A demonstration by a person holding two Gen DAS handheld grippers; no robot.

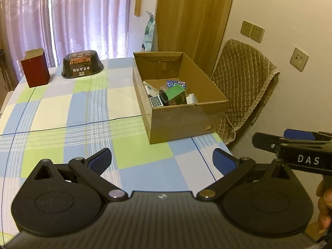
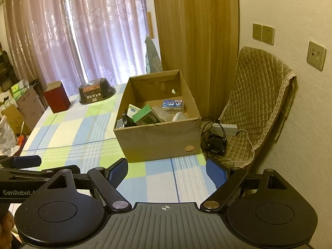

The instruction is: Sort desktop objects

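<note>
Left wrist view: you look across the checked blue, green and white tablecloth point(image 1: 62, 112) with both claws held low at the near edge, neither one carrying anything.
Tablecloth: loose fabric, so you risk dragging it, and whatever stands on it, if a finger catches a fold.
Open brown cardboard box point(image 1: 178, 103): it sits at the table's right side close to the edge, above the quilted beige chair point(image 1: 244, 83); push it from the left and it could slide off.
Box contents: small packets lie heaped inside, among them a green carton point(image 1: 176, 92), a blue packet with white lettering point(image 1: 176, 84) too small to read, and a small grey keypad-like item point(image 1: 155, 101). Drop more onto the heap and something could bounce out.
Dark oval wrapped bowl point(image 1: 83, 65): it stands on the cloth at the far side, well apart from the box; its label reads "HONGLU" upside down, with lines of characters I cannot make out. Glossy wrap could slip between your pads.
Dark red upright box point(image 1: 35, 70): it stands left of the bowl near the far corner; it is tall and would tip if nudged high.
Left gripper point(image 1: 161, 162): jaws spread wide, empty.
Right gripper point(image 2: 167, 173): jaws spread wide, empty; the two tools are close, so you could knock them together.
Writing on tools: "DAS" on one, "GenRobot" on the other.
</note>
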